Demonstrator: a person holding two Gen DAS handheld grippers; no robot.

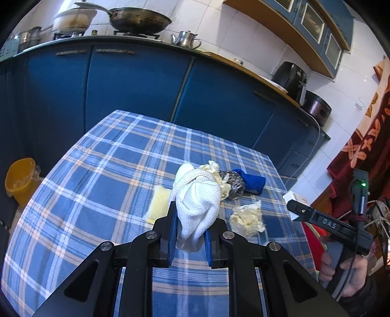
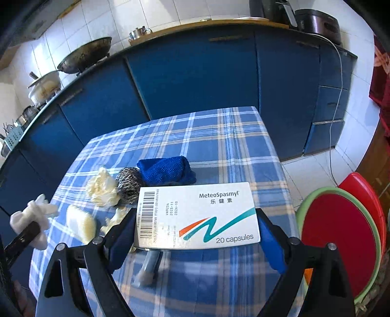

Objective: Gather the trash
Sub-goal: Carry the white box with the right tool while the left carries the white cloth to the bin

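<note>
While the left gripper (image 1: 189, 240) pinches a bunched white knitted cloth (image 1: 195, 202) between its blue pads, its jaws stand narrowly apart, closed onto the fabric, which rises above the fingers and hangs clear of the checked blue tablecloth (image 1: 102, 185). Across from it, the right gripper (image 2: 196, 241) has its jaws spread wide and clamped on the two short ends of a white MeteoSpasmyl capsule box (image 2: 197, 214), held flat above the table with its printed face up. Under that box a blurred grey cylinder (image 2: 151, 265) lies on the cloth; what it is cannot be told.

Just beyond the grippers, on the tablecloth, lie a pale yellow sponge (image 1: 159, 202) and a crumpled clear plastic wrapper (image 1: 247, 217). Farther along sit a creamy crumpled scrap (image 2: 102, 187), a grey speckled ball of yarn (image 2: 128, 185) touching it, and a folded blue knitted cloth (image 2: 165, 170) against the yarn.

Beside the table's left edge a yellow bin (image 1: 20, 180) stands on the floor, and red stools (image 2: 341, 239) stand to the right. Behind everything run blue kitchen cabinets (image 1: 136, 90), with a dark wok (image 1: 139, 22) on the stove.
</note>
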